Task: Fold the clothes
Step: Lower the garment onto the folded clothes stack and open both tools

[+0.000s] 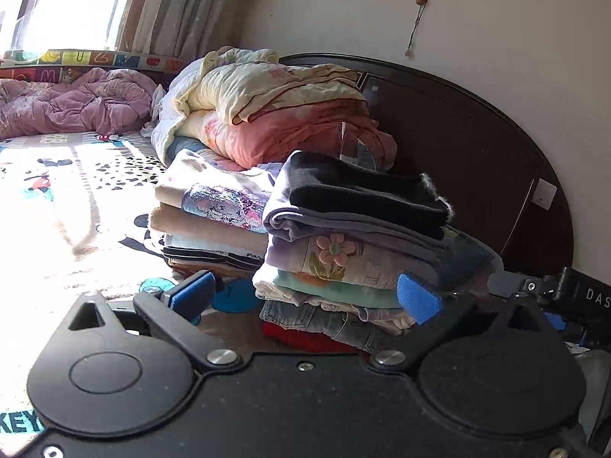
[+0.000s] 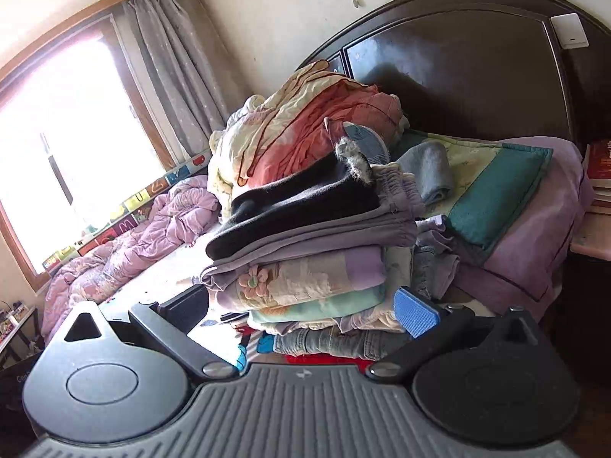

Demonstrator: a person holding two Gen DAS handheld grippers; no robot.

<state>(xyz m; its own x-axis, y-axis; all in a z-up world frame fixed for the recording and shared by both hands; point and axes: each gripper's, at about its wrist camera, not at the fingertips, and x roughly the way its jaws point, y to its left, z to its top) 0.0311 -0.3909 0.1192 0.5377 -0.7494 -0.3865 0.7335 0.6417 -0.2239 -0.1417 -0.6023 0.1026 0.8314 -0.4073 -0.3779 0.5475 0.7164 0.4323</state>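
Note:
A stack of folded clothes (image 1: 343, 252) stands on the bed, topped by a black garment (image 1: 362, 194) with a furry trim. It also shows in the right wrist view (image 2: 305, 259), black garment (image 2: 298, 206) on top. A second folded stack (image 1: 214, 221) stands to its left. My left gripper (image 1: 305, 297) is open and empty, its blue fingertips low in front of the first stack. My right gripper (image 2: 301, 309) is open and empty, just before the same stack. The other gripper's body (image 1: 573, 294) shows at the right edge of the left wrist view.
Bundled quilts in cream and pink (image 1: 275, 114) lie behind the stacks against the dark headboard (image 1: 477, 152). A crumpled purple duvet (image 1: 72, 103) lies by the window. A teal-edged pillow (image 2: 496, 191) lies at right. Books (image 2: 599, 175) sit on a nightstand.

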